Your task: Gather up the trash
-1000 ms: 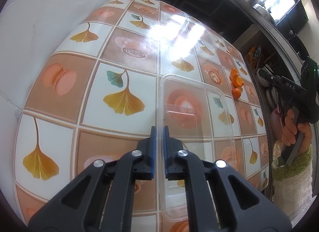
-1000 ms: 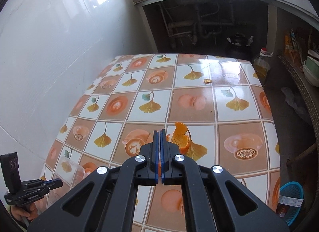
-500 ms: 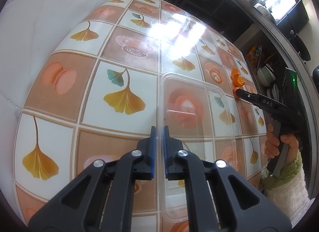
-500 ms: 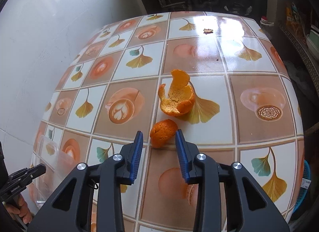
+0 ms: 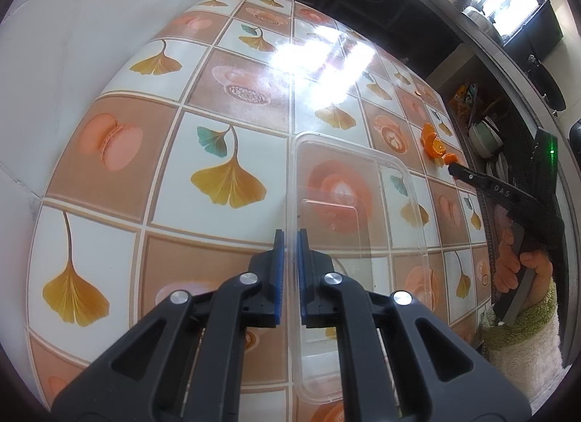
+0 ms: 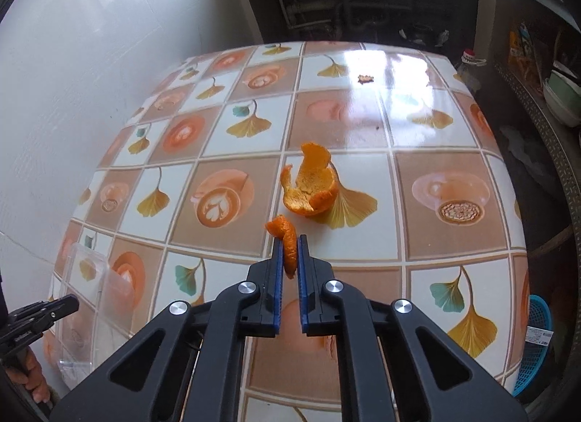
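Note:
My right gripper (image 6: pixel 289 244) is shut on a small piece of orange peel (image 6: pixel 285 242), held just above the tiled table. A larger cup-shaped orange peel (image 6: pixel 309 189) lies on the table just beyond it. My left gripper (image 5: pixel 289 240) is shut on the left rim of a clear plastic container (image 5: pixel 357 226) that rests on the table. In the left wrist view the peels (image 5: pixel 432 144) and the right gripper (image 5: pixel 454 168) show at the far right. The container (image 6: pixel 90 277) also shows in the right wrist view at lower left.
A small brown scrap (image 6: pixel 365 78) lies far back on the table. A white wall (image 6: pixel 72 77) borders the table's left. A blue basket (image 6: pixel 533 342) sits on the floor at right. Shelves with bowls (image 6: pixel 563 99) stand at right.
My right gripper opened, dropped toward the small orange peel, and has now shut on it. My left gripper stays shut on the container rim.

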The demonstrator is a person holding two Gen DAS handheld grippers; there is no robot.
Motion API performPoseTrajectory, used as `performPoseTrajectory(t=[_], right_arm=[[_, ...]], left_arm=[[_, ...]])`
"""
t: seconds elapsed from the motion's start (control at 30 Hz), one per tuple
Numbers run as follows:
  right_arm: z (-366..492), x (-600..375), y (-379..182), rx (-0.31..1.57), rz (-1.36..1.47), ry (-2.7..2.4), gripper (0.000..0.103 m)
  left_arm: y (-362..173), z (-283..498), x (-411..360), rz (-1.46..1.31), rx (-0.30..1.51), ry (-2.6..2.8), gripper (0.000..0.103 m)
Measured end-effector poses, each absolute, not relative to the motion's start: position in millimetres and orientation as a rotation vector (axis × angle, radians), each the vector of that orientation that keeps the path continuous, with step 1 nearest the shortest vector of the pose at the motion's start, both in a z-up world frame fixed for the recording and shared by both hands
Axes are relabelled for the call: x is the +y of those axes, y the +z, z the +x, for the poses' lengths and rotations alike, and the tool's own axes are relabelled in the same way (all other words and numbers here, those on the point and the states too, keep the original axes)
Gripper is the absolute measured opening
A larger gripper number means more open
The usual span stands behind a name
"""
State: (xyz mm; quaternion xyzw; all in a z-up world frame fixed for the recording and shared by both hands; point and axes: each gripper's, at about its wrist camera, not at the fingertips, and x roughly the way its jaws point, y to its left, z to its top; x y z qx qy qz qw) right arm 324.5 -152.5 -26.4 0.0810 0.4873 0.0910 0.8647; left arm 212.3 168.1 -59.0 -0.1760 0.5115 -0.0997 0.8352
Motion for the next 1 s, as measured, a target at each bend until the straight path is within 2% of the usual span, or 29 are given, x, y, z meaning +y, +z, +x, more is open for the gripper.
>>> performPoseTrajectory(t=[0.23, 0.3, 0.43, 0.53, 0.67, 0.9, 1.0], right_arm=[[353, -157, 1, 0.938, 0.139, 0.164, 0.01], [364, -156, -9, 0.961, 0.118, 0.164, 0.011], [369, -157, -29, 1.018, 0.139, 0.205, 0.02], [361, -174, -26, 0.991, 0.254, 0.233, 0.037], [358, -196, -23, 0.985, 0.358, 0.219, 0.038], [377, -198, -58, 1.124, 0.478, 0.208, 0.038], [379, -192, -63, 1.13, 0.462, 0.201, 0.032]], left_arm=[[-59, 212, 167, -0.37, 1.081, -0.214, 0.006], [-59, 212, 167, -0.372, 1.083, -0.213, 0.014], [-59, 213, 166, -0.358, 1.086, -0.216, 0.023], [-60, 214, 165, -0.351, 1.09, -0.214, 0.03], [-62, 217, 164, -0.339, 1.097, -0.212, 0.03], [-70, 221, 164, -0.324, 1.123, -0.184, 0.028], [-71, 222, 166, -0.317, 1.127, -0.168, 0.017]])
